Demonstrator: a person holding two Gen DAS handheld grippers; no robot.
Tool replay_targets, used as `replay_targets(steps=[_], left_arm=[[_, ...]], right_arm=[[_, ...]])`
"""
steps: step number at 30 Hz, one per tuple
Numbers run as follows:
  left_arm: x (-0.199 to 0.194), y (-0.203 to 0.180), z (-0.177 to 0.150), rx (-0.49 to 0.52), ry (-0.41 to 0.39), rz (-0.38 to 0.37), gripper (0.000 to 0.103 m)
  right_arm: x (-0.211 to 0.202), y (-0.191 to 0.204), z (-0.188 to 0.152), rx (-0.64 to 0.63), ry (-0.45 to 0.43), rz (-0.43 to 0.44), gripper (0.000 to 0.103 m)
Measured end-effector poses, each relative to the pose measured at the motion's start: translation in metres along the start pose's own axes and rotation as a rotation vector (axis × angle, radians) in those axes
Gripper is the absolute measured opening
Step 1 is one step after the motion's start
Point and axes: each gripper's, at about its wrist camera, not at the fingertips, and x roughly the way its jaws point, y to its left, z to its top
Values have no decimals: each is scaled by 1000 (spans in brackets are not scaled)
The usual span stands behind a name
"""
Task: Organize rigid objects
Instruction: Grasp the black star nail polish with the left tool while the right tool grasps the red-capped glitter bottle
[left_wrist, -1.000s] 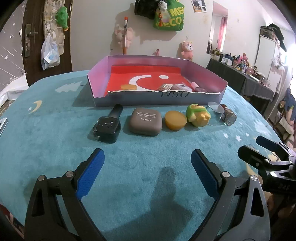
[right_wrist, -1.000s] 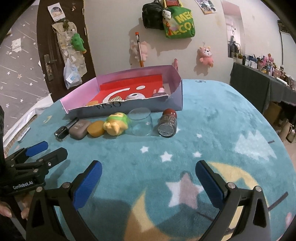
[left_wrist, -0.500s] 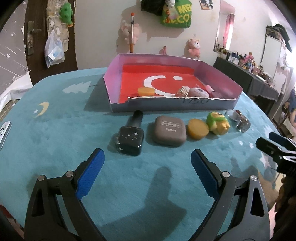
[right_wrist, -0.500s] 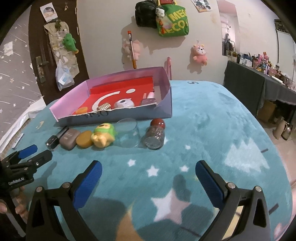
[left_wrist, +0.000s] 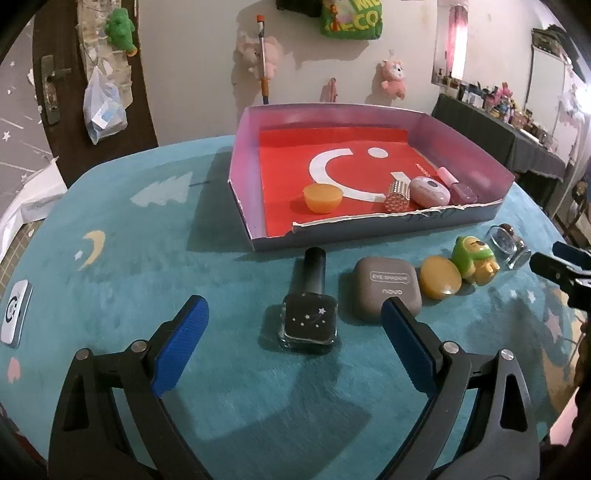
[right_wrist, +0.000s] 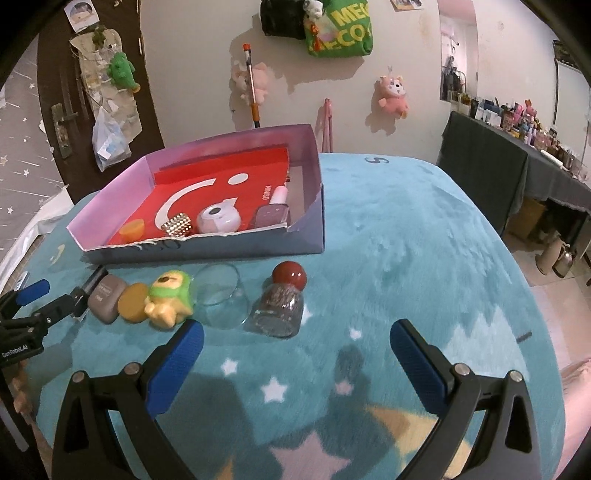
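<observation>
A row of objects lies on the teal cloth before a purple box (left_wrist: 243, 192) with a red floor: black star bottle (left_wrist: 309, 322), taupe eye-shadow case (left_wrist: 387, 287), orange disc (left_wrist: 440, 282), green-and-yellow toy (left_wrist: 473, 257), clear cup (right_wrist: 221, 295), glass jar with red ball cap (right_wrist: 281, 306). My left gripper (left_wrist: 295, 347) is open, its fingers either side of the black bottle and just short of it. My right gripper (right_wrist: 295, 362) is open and empty, just short of the jar. The box holds an orange cup (left_wrist: 322, 198), a studded cylinder, a pink case and a pink bottle.
A white device (left_wrist: 14, 312) lies at the table's left edge. A dark side table (right_wrist: 517, 177) with clutter stands to the right. The wall behind carries plush toys and a green bag. The right gripper's tips show in the left wrist view (left_wrist: 561, 262).
Both grippers have moved forward towards the row of objects, the left one also leftwards so the black bottle now lies between its fingers. Both stay open. No object has moved.
</observation>
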Motion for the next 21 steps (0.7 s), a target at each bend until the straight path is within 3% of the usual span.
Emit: replay_targets(steps=[3,7,12,18,21], left_arm=[[3,-2,2,31,6,4,92],[10,-2,0,42,39,-13,76],[18,-1,0,41,67,-22,64],[28,-1,-1,39,99,-49,47],[30,-2,0,34,97,-58,44]], right_arm=[[7,-1,5,-1,19,-11,103],[16,-2,10,-8,45,-17,103],[26,-5,17,-10,65,-32,98],[37,-5,22,-19,81,-31,89],[44,-4,21,-31,94,-20,79]])
